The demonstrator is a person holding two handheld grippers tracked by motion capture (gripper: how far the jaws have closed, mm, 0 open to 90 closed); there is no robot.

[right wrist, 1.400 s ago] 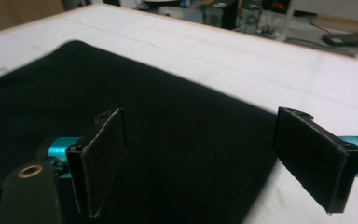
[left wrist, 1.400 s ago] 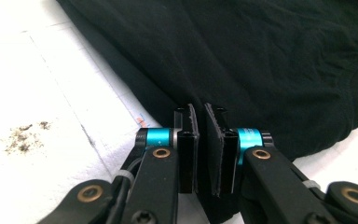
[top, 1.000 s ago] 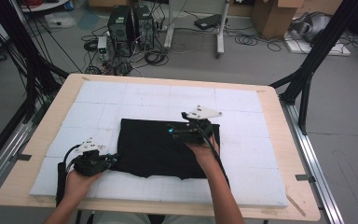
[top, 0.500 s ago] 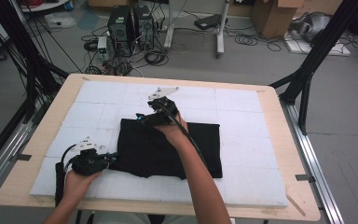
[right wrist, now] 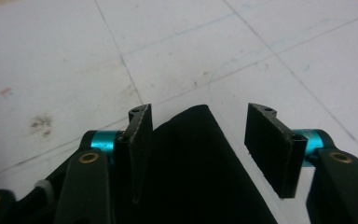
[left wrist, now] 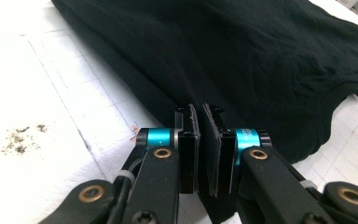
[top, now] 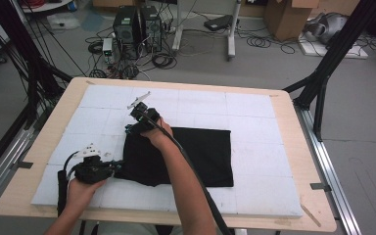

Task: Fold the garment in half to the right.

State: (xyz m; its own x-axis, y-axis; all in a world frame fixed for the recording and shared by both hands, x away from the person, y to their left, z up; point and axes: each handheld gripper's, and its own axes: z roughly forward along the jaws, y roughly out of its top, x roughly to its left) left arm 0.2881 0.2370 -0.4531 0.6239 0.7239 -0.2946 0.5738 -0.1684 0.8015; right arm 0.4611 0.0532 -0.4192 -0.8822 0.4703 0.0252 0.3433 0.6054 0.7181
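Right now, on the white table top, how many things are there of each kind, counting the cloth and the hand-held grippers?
Black cloth: 1
Hand-held grippers: 2, the left and the right
Total: 3

Even, fairly bright indoor light falls from above in the high view, and shadows on the white surface [top: 254, 117] are soft and faint. The floor behind is dimmer. That view is slightly soft and grainy. In the left gripper view the surface blows out to near white at the left, while the black cloth [left wrist: 242, 60] keeps faint folds. In the right gripper view the jaws are slightly blurred, and the cloth [right wrist: 200, 168] reads as flat black without detail.
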